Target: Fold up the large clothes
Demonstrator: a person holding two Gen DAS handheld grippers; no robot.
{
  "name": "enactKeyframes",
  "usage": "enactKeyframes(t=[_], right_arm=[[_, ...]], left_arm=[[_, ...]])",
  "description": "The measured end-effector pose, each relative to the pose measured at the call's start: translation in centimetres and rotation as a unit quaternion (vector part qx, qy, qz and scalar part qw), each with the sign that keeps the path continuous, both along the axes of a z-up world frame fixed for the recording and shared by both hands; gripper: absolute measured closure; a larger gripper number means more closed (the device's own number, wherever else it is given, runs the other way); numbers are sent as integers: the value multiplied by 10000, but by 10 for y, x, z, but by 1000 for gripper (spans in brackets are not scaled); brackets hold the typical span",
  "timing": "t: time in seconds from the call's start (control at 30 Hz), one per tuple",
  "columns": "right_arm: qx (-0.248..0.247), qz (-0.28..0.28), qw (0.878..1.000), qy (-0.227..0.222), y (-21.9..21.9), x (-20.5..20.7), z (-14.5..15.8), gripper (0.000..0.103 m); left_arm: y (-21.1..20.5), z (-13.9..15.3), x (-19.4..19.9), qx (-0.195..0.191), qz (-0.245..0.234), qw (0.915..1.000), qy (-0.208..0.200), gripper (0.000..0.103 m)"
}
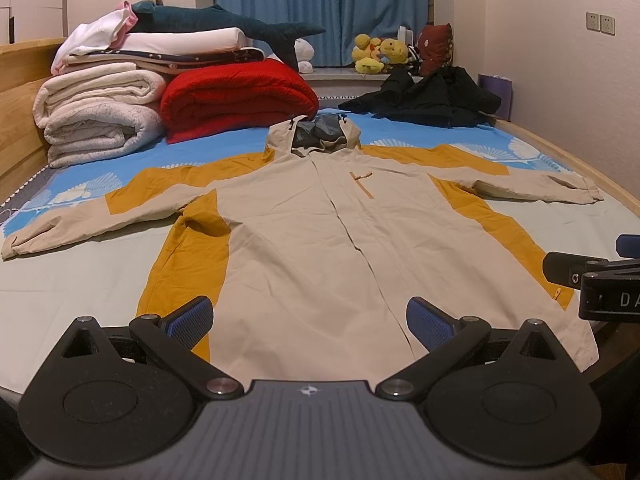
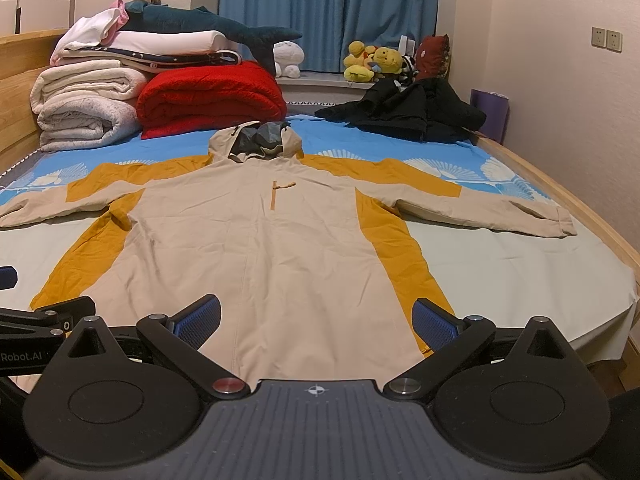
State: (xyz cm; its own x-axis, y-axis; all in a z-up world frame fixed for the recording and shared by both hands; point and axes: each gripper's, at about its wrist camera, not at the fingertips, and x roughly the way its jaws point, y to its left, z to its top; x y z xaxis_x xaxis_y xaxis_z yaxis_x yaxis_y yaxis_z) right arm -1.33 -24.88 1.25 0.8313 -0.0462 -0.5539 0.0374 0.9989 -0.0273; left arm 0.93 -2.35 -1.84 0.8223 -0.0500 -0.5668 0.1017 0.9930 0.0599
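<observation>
A beige and mustard hooded jacket point(image 1: 304, 224) point(image 2: 260, 240) lies flat and face up on the bed, sleeves spread to both sides, hood at the far end. My left gripper point(image 1: 310, 322) hovers open above the jacket's hem, nothing between its blue pads. My right gripper point(image 2: 316, 322) is also open over the hem, a little to the right. The right gripper's body shows at the right edge of the left wrist view, and the left gripper's body at the left edge of the right wrist view.
Folded white blankets point(image 1: 96, 116) and a red quilt point(image 1: 236, 96) are stacked at the far left, with a plush shark point(image 1: 224, 26) on top. A black coat point(image 1: 432, 98) lies crumpled at the far right. Plush toys point(image 1: 380, 54) sit by the blue curtain. The wooden bed frame point(image 2: 580, 204) runs along the right.
</observation>
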Motion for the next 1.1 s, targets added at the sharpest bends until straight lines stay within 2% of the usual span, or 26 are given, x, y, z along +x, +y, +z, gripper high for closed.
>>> enactKeyframes(t=[0.07, 0.13, 0.2, 0.27, 0.3, 0.37, 0.47, 0.53, 0.57, 0.6, 0.63, 0.67, 0.77, 0.83, 0.93, 1.0, 1.03, 1.07, 1.1], right_arm=[[5, -2, 10000, -13, 4, -3, 2, 4], [41, -65, 9998, -195, 0, -7, 8, 19], [202, -242, 9958, -854, -9, -15, 28, 21], [260, -378, 9889, -1411, -24, -18, 50, 21], [270, -376, 9859, -1610, -34, -17, 63, 21], [119, -246, 9863, -1628, -51, -4, 80, 21], [-134, -216, 9875, -1555, -85, 30, 83, 21], [-247, -375, 9879, -1483, -107, 49, 75, 21], [-292, -468, 9880, -1444, -117, 57, 69, 21], [-426, -545, 9882, -1367, -123, 62, 63, 21], [-489, -639, 9897, -1181, -131, 70, 49, 25], [-458, -718, 9912, -1013, -135, 77, 43, 28], [-226, -772, 9964, -263, -144, 97, 18, 37], [497, -898, 9947, 68, -155, 114, -3, 51], [810, -1023, 9906, 398, -166, 125, -13, 51], [802, -1101, 9884, 666, -169, 132, -19, 51], [804, -1136, 9869, 812, -169, 136, -25, 51], [800, -1161, 9853, 961, -168, 138, -29, 51], [827, -1183, 9832, 1116, -169, 141, -35, 51]], left_arm=[[-1, 2, 0, 24, 4, 10000, -42, 0], [4, 10, 1, -87, -26, 10000, -29, 4], [14, 27, 6, -198, -221, 9995, -144, 12], [26, 47, 12, -27, -496, 9974, -525, 29], [32, 55, 17, 110, -643, 9955, -682, 33], [47, 64, 33, 356, -824, 9919, -895, 52], [82, 56, 67, 246, -666, 9946, -762, 57], [103, 36, 89, 229, -453, 9972, -546, 57], [111, 21, 101, 307, -271, 9987, -312, 57], [120, 10, 112, 353, -47, 9994, 26, 58], [130, -3, 127, 297, 279, 9977, 537, 58], [142, -14, 138, 62, 513, 9943, 935, 58], [170, -40, 156, -508, 1090, 9779, 1709, 58], [182, -56, 165, -636, 1275, 9658, 2167, 58], [196, -75, 171, -746, 1536, 9474, 2708, 58], [205, -89, 171, -910, 1552, 9346, 3070, 58], [207, -93, 167, -941, 1516, 9330, 3124, 65], [204, -94, 162, -901, 1401, 9358, 3106, 91], [202, -91, 159, -756, 1356, 9425, 2959, 96]])
